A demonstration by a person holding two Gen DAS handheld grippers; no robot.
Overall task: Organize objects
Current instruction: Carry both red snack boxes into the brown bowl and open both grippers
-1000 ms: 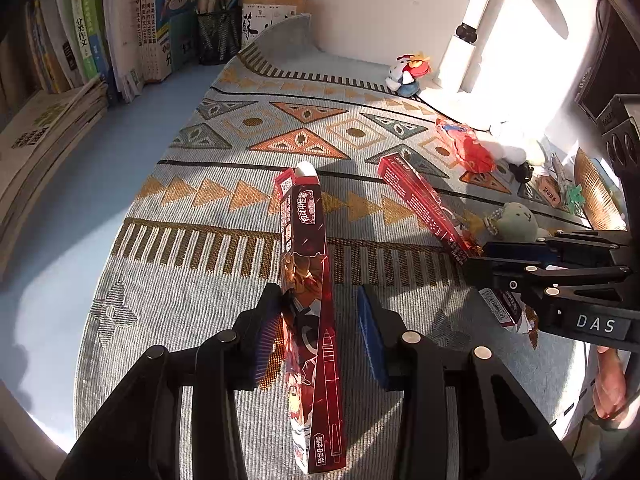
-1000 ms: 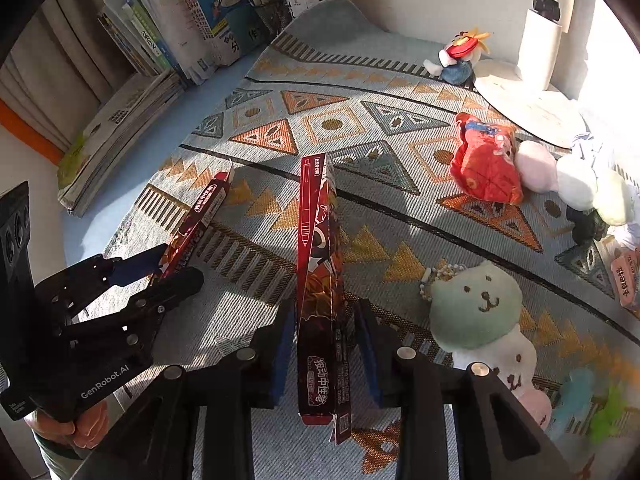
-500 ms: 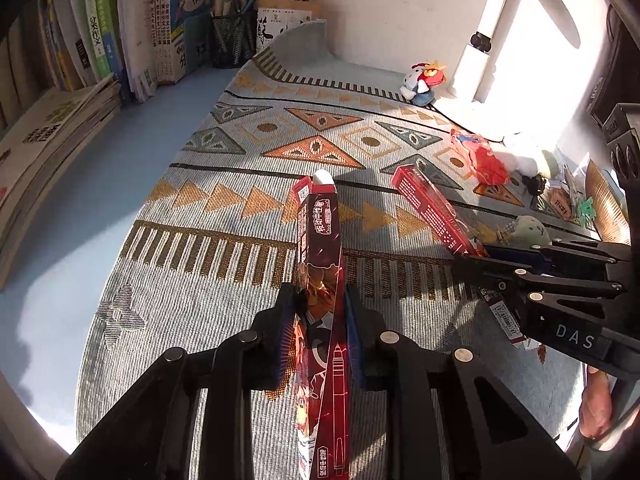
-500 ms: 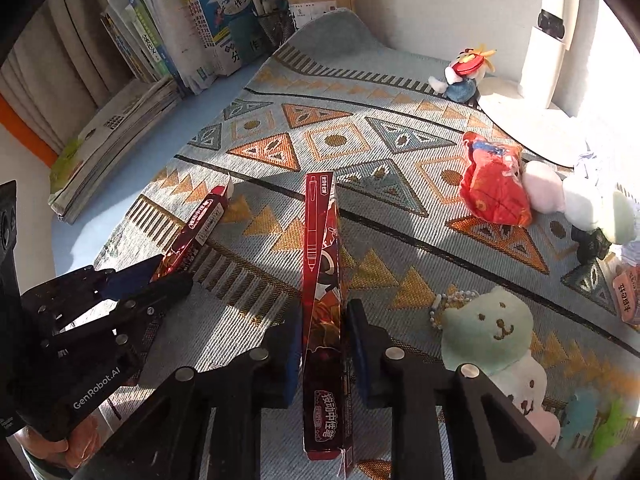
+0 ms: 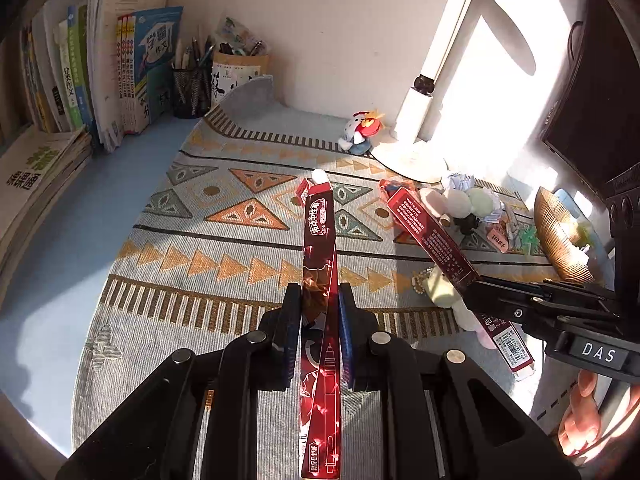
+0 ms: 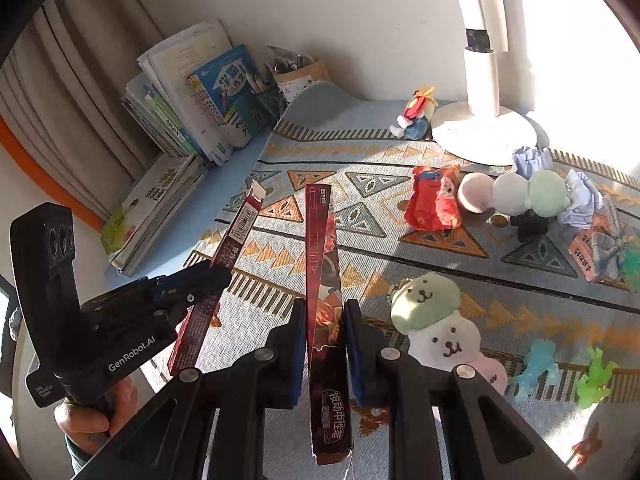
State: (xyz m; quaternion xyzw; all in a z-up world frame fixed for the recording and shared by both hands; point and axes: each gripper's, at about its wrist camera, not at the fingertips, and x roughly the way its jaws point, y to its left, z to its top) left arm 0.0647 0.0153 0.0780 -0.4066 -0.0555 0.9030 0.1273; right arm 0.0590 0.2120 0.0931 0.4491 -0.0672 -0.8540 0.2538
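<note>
Each gripper holds a long dark-red pen box above the patterned mat. My left gripper (image 5: 319,300) is shut on one red pen box (image 5: 320,240), whose open end flap points away. It also shows in the right wrist view (image 6: 236,236), held by the left gripper (image 6: 218,276). My right gripper (image 6: 324,312) is shut on a second red pen box (image 6: 322,248). That box shows in the left wrist view (image 5: 432,236), held by the right gripper (image 5: 476,284). Both boxes are lifted off the mat.
The patterned mat (image 5: 208,240) covers a blue desk. Books (image 5: 100,80) and a pen holder (image 5: 192,88) stand at the back left. A white lamp base (image 6: 484,132), a red packet (image 6: 434,200), plush toys (image 6: 436,320) and small trinkets lie at the right.
Both grippers closed on their pen boxes and lifted them off the mat; the views now tilt up toward the back wall.
</note>
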